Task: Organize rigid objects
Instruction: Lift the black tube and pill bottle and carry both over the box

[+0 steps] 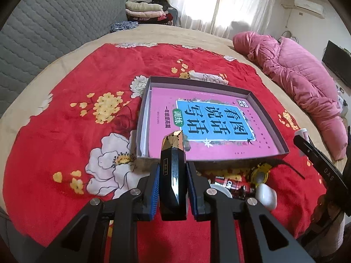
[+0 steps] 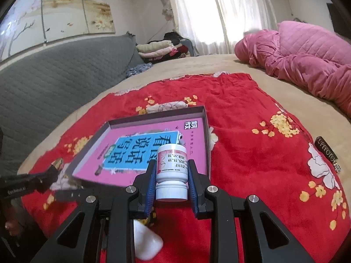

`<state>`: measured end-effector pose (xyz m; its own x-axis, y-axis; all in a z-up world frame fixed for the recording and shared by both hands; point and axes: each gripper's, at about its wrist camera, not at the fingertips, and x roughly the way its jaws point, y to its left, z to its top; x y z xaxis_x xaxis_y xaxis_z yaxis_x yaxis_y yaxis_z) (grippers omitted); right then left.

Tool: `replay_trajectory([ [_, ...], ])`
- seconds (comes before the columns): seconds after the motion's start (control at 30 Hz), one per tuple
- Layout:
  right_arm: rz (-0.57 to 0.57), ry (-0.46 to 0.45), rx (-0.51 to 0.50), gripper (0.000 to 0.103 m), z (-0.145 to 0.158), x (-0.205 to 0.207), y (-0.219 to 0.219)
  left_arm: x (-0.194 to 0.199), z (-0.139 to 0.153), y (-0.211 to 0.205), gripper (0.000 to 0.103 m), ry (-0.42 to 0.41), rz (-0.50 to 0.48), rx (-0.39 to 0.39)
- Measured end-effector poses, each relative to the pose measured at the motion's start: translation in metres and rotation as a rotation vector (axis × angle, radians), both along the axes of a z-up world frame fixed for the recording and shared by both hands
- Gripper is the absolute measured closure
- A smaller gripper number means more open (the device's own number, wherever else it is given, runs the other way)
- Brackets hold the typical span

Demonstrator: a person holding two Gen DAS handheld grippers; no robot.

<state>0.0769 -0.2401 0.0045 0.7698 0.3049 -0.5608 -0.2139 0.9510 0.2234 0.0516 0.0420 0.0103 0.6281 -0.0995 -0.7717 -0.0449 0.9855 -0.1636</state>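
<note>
A shallow dark box (image 1: 266, 118) lies on the red floral blanket with a pink book (image 1: 204, 118) inside; the box (image 2: 206, 131) and book (image 2: 140, 144) also show in the right wrist view. My left gripper (image 1: 172, 171) is shut on a black faceted bottle with a gold cap (image 1: 173, 171), held just before the box's near edge. My right gripper (image 2: 171, 173) is shut on a white pill bottle (image 2: 171, 171), cap toward the camera, above the box's near right corner. The left gripper also shows at the left of the right wrist view (image 2: 43, 182).
Loose items lie near the box's front: a white rounded object (image 1: 266, 194), a dark red-labelled bottle (image 1: 237, 186), a yellow round item (image 1: 260, 173). A dark tag (image 2: 326, 151) lies on the blanket at right. A pink quilted jacket (image 1: 296, 74) lies at the bed's far right.
</note>
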Motion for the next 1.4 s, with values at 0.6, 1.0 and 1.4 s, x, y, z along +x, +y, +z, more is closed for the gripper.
replay_trajectory([
  [0.6,-0.009,0.088,0.02,0.076,-0.027,0.056,0.012,0.057,-0.012,-0.003,0.08,0.032,0.042,0.0],
  [1.0,0.037,0.095,-0.059,0.076,-0.04,0.065,0.021,0.086,-0.032,-0.008,0.08,0.08,0.049,0.027],
  [1.4,0.014,0.118,-0.228,0.076,-0.048,0.067,0.03,0.091,-0.044,-0.003,0.08,0.1,0.067,0.041],
])
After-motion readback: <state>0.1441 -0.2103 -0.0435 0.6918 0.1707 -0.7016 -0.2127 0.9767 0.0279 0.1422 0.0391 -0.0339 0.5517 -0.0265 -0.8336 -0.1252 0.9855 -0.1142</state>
